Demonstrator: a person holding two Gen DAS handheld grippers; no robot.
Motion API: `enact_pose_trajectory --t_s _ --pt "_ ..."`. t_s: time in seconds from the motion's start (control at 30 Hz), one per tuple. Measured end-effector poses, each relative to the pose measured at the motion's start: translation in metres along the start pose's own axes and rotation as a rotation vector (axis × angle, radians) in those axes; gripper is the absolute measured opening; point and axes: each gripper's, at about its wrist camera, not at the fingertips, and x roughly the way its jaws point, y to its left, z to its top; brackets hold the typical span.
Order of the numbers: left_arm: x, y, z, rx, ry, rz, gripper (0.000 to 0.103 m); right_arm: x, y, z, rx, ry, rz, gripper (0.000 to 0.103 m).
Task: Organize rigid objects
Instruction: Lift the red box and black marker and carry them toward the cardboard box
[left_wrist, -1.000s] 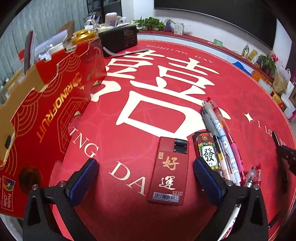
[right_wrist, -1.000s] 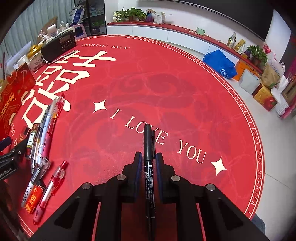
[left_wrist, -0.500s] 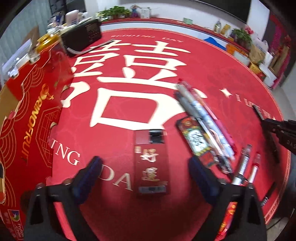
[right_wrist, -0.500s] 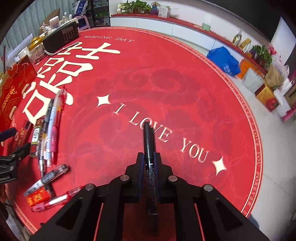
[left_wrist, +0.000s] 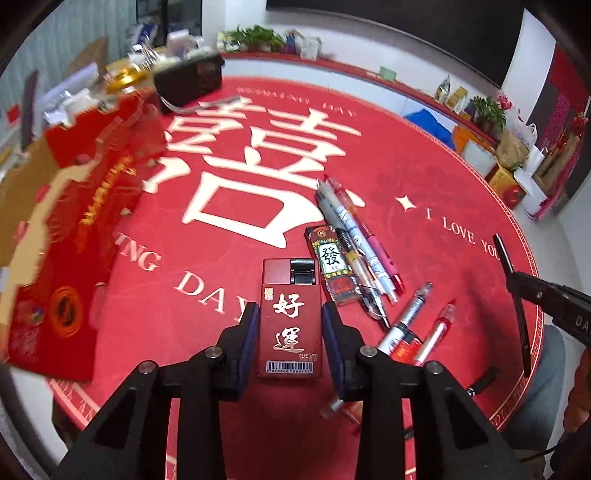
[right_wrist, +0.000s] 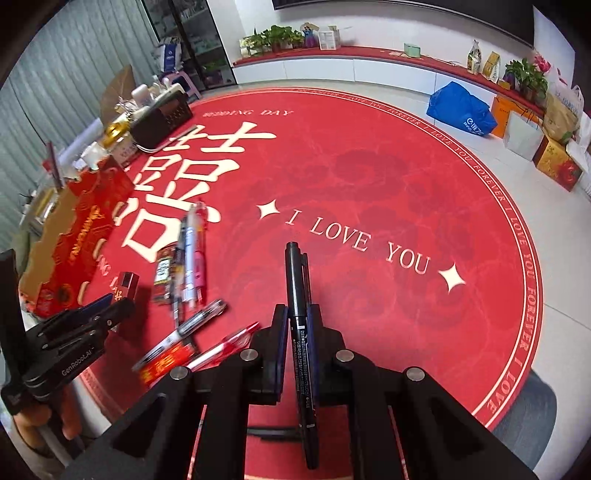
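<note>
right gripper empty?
No: the right gripper is shut on a black marker that sticks out forward between its fingers.

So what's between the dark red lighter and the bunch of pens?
In the left wrist view, a mahjong-print lighter lies between the dark red lighter and the pens, touching the pens.

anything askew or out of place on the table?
Yes. Two pens and a small red pack lie slanted and overlapping near the table edge, apart from the neat row of pens beside the mahjong-print box. Nothing looks spilled or damaged.
</note>
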Motion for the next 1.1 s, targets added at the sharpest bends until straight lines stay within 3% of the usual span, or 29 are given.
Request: enact_pose_trajectory --t_s 0.3,1.1 --pt "-0.026 -0.014 -0.012 0.006 -0.038 0.036 0.037 -0.007 0.007 -0.013 0.024 0.009 0.063 0.011" --pt "-0.041 -0.003 -0.031 -0.032 -0.059 0.091 0.037 -0.003 0.038 -0.035 0.012 0.035 0.151 0.011"
